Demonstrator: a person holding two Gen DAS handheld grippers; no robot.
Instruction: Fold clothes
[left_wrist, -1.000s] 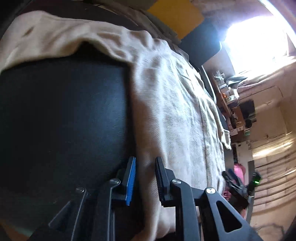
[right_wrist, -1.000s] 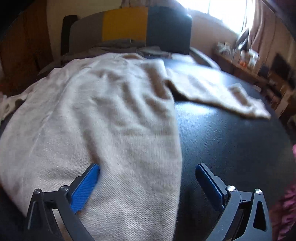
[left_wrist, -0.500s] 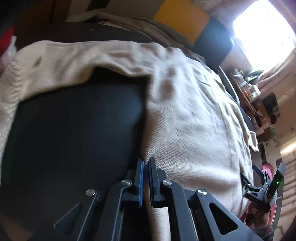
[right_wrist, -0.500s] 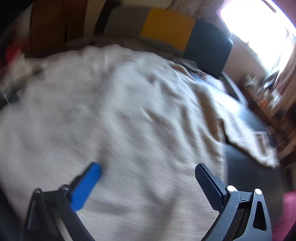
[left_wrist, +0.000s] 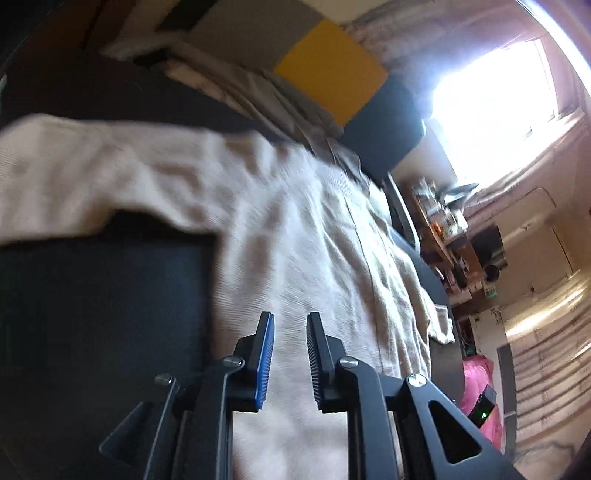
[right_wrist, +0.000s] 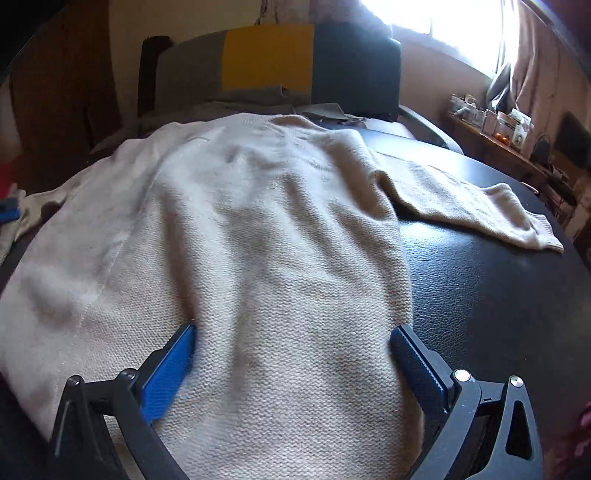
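Now lying spread over the black table (right_wrist: 480, 295), sweater (right_wrist: 258, 240), one sleeve (right_wrist: 472, 199) stretching toward the right edge, the other (left_wrist: 92, 177) reaching left. Opening slightly, left gripper (left_wrist: 290, 354), jaws narrowly apart above the sweater's left edge, nothing pinched between them. Standing spread wide, right gripper (right_wrist: 295, 362), both pads touching the knit near the near edge, a broad band of fabric bulging between them. Sitting beyond the far edge, a grey, yellow and dark chair (right_wrist: 273, 62).

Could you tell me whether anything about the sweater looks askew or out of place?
Nothing looks damaged. The beige sweater lies rumpled on the dark table, one sleeve stretched out sideways, unfolded.
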